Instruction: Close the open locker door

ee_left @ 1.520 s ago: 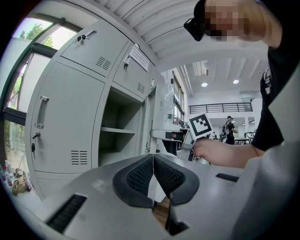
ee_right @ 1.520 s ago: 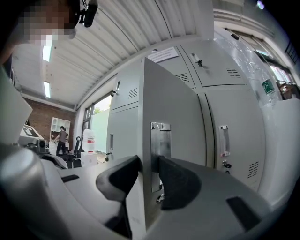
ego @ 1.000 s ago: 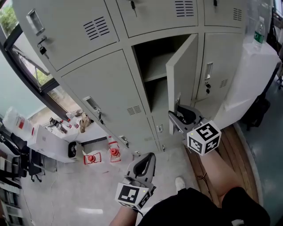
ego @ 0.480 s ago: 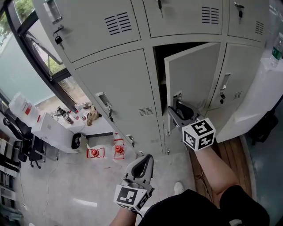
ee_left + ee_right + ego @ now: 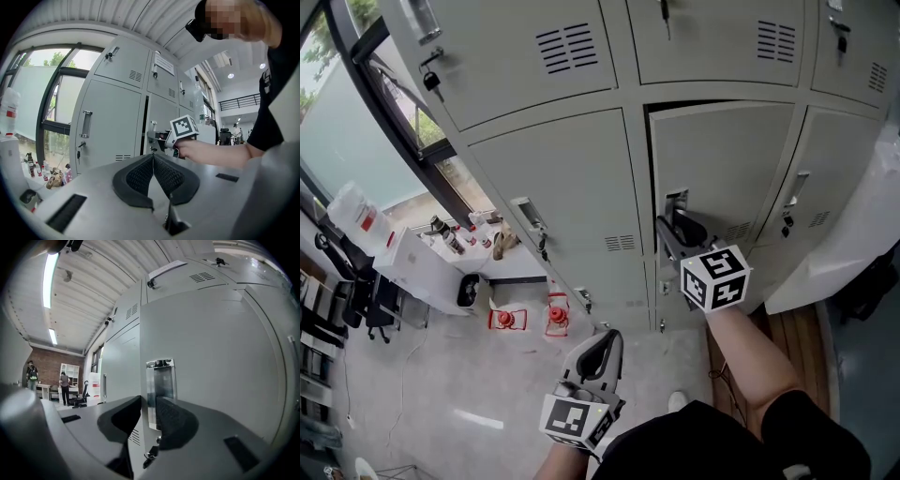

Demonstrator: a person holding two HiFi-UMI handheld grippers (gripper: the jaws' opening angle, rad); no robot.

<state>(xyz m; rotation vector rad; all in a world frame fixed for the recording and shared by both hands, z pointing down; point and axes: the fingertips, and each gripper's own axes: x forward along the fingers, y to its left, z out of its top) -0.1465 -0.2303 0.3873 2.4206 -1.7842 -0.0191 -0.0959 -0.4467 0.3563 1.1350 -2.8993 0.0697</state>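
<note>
- Closing step in hand: right gripper [image 5: 667,234] has its jaws narrowed onto the free edge of the pale grey metal locker door [image 5: 722,169], just below the chrome recessed handle [image 5: 677,202].
- Door sits in the middle column, lower row. It is nearly flush, with only a thin dark slit at the latch side and top.
- To finish well, I'd push square into the door face near the handle, away from the hinge side, so the sheet doesn't flex.
- Judgement: the jaw on the inner side of the edge has to come out before the door seats, or it gets pinched against the frame. Let go, then press with the jaw tips.
- Left gripper [image 5: 609,339] hangs low by my leg with its jaws together and nothing in them, well apart from the lockers.
- Edges: the neighbouring grey locker door [image 5: 572,197] lies just beside the latch edge, and its key hardware sticks out lower down.
- Room: there is open floor behind me for pulling the arm back. A white draped object [image 5: 862,234] stands near on the right, and red-and-white clutter [image 5: 548,319] sits on the floor to the left, so straight back is cleanest.
</note>
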